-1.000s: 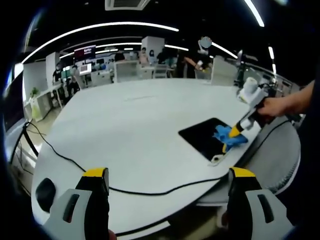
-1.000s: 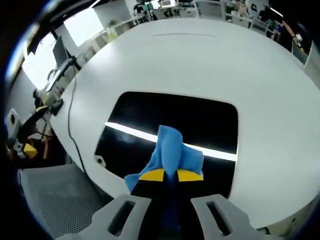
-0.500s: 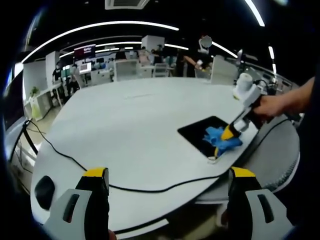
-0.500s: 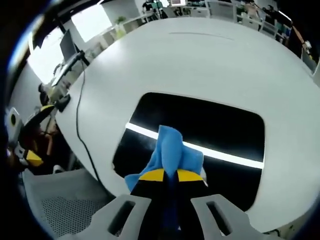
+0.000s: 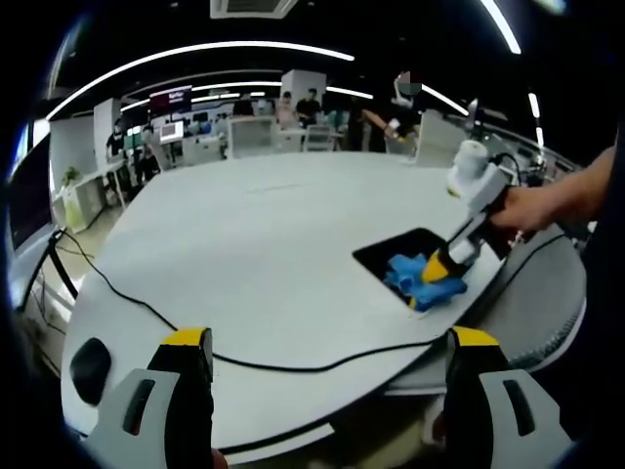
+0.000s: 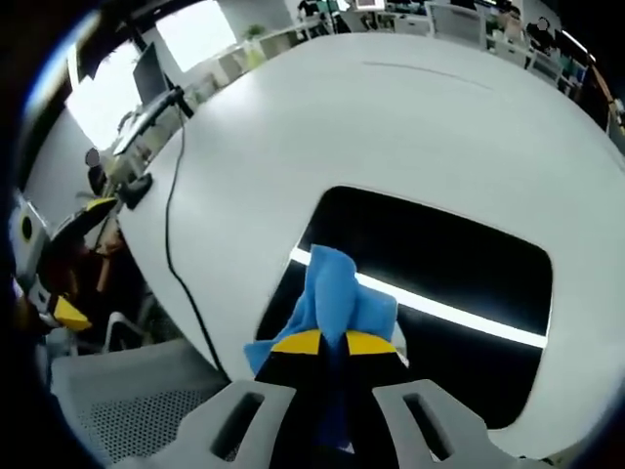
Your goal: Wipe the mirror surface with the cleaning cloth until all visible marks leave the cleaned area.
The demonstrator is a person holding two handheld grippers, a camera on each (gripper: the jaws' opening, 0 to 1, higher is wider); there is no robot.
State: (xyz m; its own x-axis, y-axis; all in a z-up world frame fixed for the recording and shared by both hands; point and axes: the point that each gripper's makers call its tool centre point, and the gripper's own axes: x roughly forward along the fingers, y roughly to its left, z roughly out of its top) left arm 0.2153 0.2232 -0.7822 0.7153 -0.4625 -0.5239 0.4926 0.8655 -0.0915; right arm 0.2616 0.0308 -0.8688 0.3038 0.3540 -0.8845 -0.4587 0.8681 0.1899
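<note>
Right tool [image 6: 332, 344] is pinching the soft, light blue cloth [image 6: 334, 298] by its bunched end, pressing it on the slick, prob. fragile mirror [image 6: 439, 283] near the white surface [image 6: 391, 127] edge; left tool [image 5: 327, 342] is hanging spread, w/ nothing in it.

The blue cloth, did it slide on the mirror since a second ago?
Yes. In the left gripper view the blue cloth has slid along the mirror toward its near-left corner, away from the person's hand.

Your left tongs [image 5: 327, 354] hang with jaws spread over the near edge of the white worktop [image 5: 254, 234]. Far right, your right tongs [image 5: 431, 272] press the blue cleaning cloth [image 5: 420, 280] onto the dark mirror [image 5: 395, 256]. A black cable [image 5: 146, 318] crosses the near worktop.
</note>
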